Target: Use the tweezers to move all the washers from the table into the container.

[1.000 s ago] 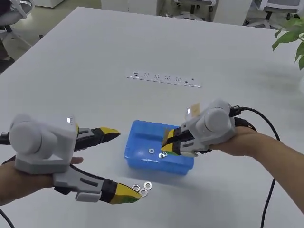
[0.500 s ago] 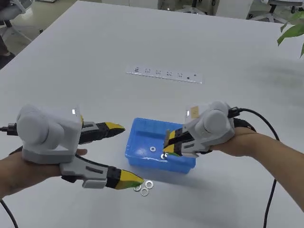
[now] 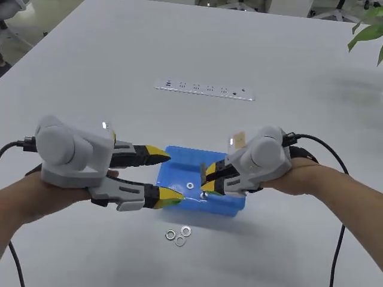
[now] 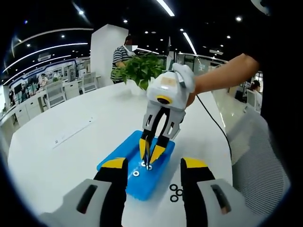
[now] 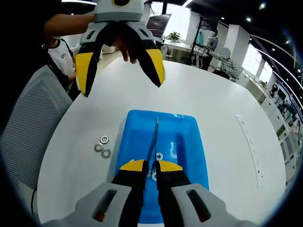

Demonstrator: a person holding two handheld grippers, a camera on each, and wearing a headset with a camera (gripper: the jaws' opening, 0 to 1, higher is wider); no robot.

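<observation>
White table (image 3: pixel 269 72), blue container (image 3: pixel 177 170) centre: right gripper (image 3: pixel 206 178) pinches tweezers (image 5: pixel 155 135) tip-down over it, likely dropping a washer. Left gripper (image 3: pixel 173 176) gapes empty; three washers (image 3: pixel 178 235) wait outside.

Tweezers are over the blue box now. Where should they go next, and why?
Probably lift the tweezers out of the blue container and carry them to the three washers on the table beside its near edge. The right tongs are shut on the tweezers, whose tip hangs over the container, where other washers already lie, so those three look like what is left.
</observation>
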